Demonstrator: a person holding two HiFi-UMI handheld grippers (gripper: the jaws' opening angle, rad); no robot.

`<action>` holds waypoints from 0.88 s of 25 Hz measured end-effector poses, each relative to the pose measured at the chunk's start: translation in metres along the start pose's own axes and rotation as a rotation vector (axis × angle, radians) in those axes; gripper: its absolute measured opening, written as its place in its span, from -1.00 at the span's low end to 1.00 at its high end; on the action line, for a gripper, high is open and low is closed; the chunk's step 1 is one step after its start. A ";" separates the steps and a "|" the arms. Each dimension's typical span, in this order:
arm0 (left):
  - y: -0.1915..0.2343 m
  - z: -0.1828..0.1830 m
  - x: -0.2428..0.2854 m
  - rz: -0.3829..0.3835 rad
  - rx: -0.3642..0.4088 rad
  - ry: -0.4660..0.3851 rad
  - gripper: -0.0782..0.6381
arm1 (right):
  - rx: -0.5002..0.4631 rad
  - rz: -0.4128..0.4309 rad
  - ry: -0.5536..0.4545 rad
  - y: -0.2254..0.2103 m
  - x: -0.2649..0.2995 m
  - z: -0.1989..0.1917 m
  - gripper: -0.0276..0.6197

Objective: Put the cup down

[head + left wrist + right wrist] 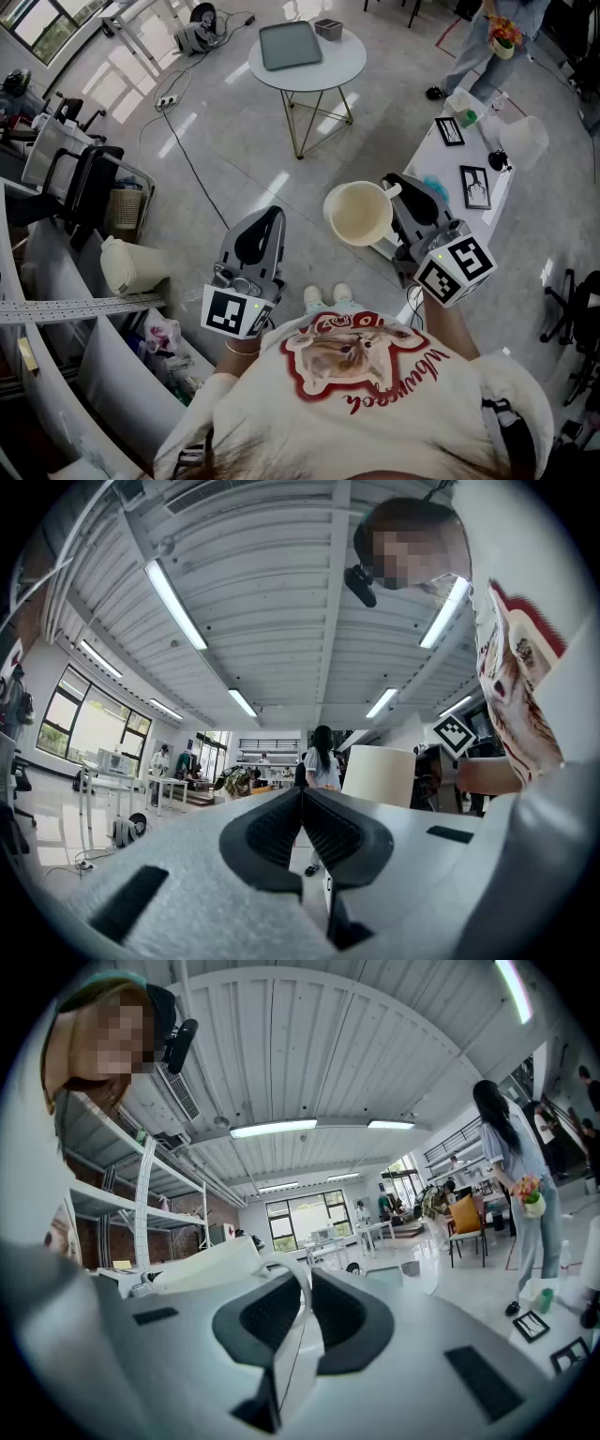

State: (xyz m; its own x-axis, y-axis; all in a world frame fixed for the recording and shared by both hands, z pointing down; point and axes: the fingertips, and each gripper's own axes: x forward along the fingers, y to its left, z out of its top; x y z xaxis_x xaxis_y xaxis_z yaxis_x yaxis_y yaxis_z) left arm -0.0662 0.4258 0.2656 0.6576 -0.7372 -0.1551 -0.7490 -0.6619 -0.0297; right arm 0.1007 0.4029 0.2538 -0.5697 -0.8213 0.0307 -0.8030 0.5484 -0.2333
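A cream cup (359, 214) hangs in the air in front of me, mouth towards the head camera. My right gripper (395, 190) is shut on its handle (298, 1290), which sits pinched between the two dark pads; the cup's body (208, 1262) shows to the left of the jaws. My left gripper (274, 216) is held lower left of the cup, apart from it, jaws pressed together with nothing between them. In the left gripper view the cup (378, 775) shows beyond the shut left gripper (302, 795), to the right.
A white table (441, 161) with two framed pictures (475, 186) lies just beyond the cup at right. A round white table (345, 64) carries a grey tray (289, 44). A person (492, 42) stands far right. Shelving (56, 309), a chair (84, 178) and a white bucket (127, 264) are at left.
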 end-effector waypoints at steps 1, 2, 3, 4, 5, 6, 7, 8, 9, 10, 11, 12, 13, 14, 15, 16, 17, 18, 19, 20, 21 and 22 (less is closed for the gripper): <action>-0.002 0.001 -0.002 -0.001 0.001 0.001 -0.74 | 0.000 -0.002 0.003 0.001 -0.002 -0.001 -0.77; -0.003 0.002 -0.003 -0.003 0.002 0.001 -0.74 | 0.001 -0.005 0.006 0.002 -0.004 -0.002 -0.77; -0.005 0.002 -0.004 -0.003 0.004 0.001 -0.74 | 0.000 -0.006 0.008 0.003 -0.006 -0.003 -0.77; -0.006 0.003 -0.006 -0.002 0.005 0.000 -0.74 | -0.001 -0.008 0.010 0.003 -0.007 -0.003 -0.77; -0.008 0.004 -0.007 -0.001 0.006 -0.002 -0.74 | -0.003 -0.009 0.011 0.004 -0.009 -0.004 -0.77; -0.009 0.005 -0.009 0.000 0.007 -0.003 -0.74 | -0.005 -0.009 0.011 0.005 -0.010 -0.004 -0.77; -0.009 0.005 -0.010 0.003 0.008 -0.004 -0.74 | -0.006 -0.007 0.010 0.006 -0.011 -0.004 -0.77; -0.010 0.006 -0.012 0.006 0.007 -0.005 -0.74 | -0.007 -0.005 0.009 0.007 -0.012 -0.003 -0.77; -0.010 0.006 -0.014 0.009 0.006 -0.006 -0.74 | -0.008 -0.002 0.008 0.008 -0.013 -0.003 -0.77; -0.010 0.007 -0.014 0.013 0.006 -0.008 -0.74 | -0.008 0.000 0.007 0.009 -0.013 -0.002 -0.77; -0.010 0.008 -0.015 0.017 0.006 -0.010 -0.74 | -0.008 0.003 0.005 0.010 -0.013 -0.001 -0.77; -0.010 0.009 -0.015 0.019 0.008 -0.011 -0.74 | -0.007 0.006 0.004 0.011 -0.013 0.000 -0.77; -0.010 0.010 -0.016 0.020 0.011 -0.012 -0.74 | -0.004 0.010 0.002 0.012 -0.013 0.001 -0.77; -0.010 0.011 -0.016 0.021 0.013 -0.012 -0.74 | 0.000 0.015 -0.002 0.013 -0.013 0.002 -0.77; -0.010 0.011 -0.016 0.022 0.015 -0.012 -0.74 | 0.007 0.020 -0.006 0.013 -0.013 0.003 -0.77; -0.009 0.011 -0.016 0.024 0.016 -0.013 -0.74 | 0.016 0.021 -0.012 0.013 -0.013 0.003 -0.77; -0.008 0.011 -0.016 0.027 0.017 -0.015 -0.74 | 0.023 0.021 -0.017 0.012 -0.012 0.003 -0.77; -0.007 0.011 -0.016 0.029 0.018 -0.017 -0.74 | 0.028 0.019 -0.019 0.011 -0.012 0.004 -0.77; -0.006 0.011 -0.016 0.031 0.020 -0.018 -0.74 | 0.029 0.016 -0.020 0.010 -0.012 0.004 -0.77; -0.006 0.012 -0.016 0.034 0.022 -0.018 -0.74 | 0.030 0.014 -0.020 0.009 -0.012 0.004 -0.77; -0.005 0.012 -0.016 0.037 0.025 -0.019 -0.74 | 0.031 0.013 -0.020 0.008 -0.012 0.004 -0.77; -0.004 0.013 -0.015 0.041 0.026 -0.021 -0.74 | 0.032 0.014 -0.021 0.007 -0.012 0.005 -0.77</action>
State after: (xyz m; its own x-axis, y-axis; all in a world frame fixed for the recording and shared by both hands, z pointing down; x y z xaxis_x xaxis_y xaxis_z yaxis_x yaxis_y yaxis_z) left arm -0.0744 0.4413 0.2554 0.6248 -0.7605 -0.1770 -0.7773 -0.6272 -0.0490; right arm 0.1032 0.4160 0.2475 -0.5766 -0.8170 0.0070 -0.7889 0.5545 -0.2649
